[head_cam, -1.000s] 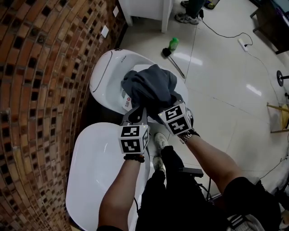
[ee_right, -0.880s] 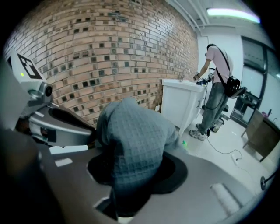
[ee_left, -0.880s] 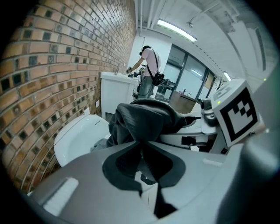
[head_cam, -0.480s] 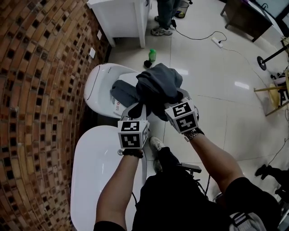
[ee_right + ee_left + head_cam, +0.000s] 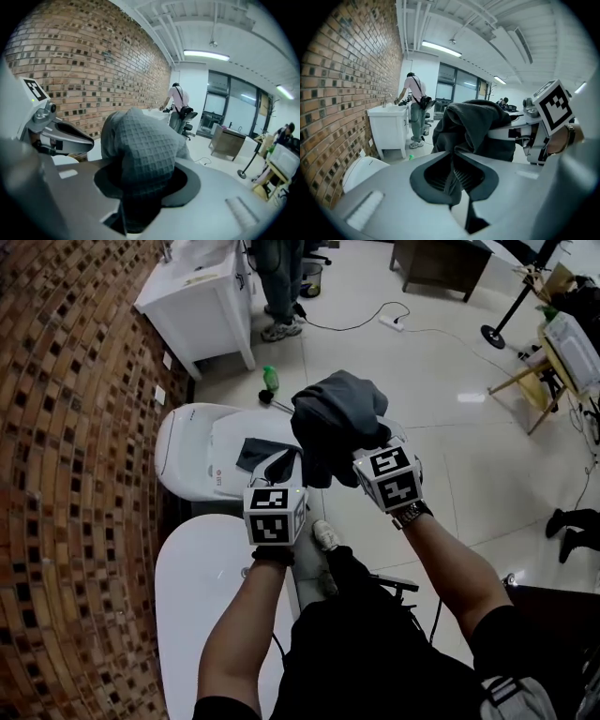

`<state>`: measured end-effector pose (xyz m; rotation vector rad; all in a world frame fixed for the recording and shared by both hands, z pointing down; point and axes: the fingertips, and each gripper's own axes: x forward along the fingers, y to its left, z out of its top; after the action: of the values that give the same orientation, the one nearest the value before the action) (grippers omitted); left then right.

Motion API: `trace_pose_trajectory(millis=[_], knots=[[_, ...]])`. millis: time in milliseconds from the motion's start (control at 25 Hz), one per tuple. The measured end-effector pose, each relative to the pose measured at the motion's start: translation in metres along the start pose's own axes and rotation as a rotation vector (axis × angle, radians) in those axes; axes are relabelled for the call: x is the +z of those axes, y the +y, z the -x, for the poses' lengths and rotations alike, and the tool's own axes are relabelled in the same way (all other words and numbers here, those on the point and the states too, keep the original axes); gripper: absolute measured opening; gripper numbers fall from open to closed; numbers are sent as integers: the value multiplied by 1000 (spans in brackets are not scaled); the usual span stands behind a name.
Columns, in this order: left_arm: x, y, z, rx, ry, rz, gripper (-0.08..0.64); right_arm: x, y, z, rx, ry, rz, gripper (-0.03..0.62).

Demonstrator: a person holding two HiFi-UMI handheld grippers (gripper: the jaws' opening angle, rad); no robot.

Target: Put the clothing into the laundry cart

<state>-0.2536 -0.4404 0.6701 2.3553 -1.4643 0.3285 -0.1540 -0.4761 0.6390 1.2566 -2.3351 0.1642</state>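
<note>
Clothing [image 5: 333, 418] bunched between left gripper [image 5: 282, 469] and right gripper [image 5: 362, 452], both clamped on it.

The dark grey garment [image 5: 336, 418] has come up off the white rounded tub [image 5: 183, 456], where it lay heaped a second ago. It now hangs bunched in the air, and the left gripper [image 5: 281, 468] and right gripper [image 5: 364, 442] have risen with it. Only a trailing flap [image 5: 251, 454] remains over the tub's opening.

Right tool [image 5: 140, 185] tips under clothing [image 5: 140, 145]
</note>
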Motion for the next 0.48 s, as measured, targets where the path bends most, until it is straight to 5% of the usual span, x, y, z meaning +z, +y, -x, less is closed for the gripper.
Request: trace_pose_trajectory(millis=[480], knots=[[58,-188,3,-281,-31,-125,24,4,-102,198,-261,-75,-71,152]])
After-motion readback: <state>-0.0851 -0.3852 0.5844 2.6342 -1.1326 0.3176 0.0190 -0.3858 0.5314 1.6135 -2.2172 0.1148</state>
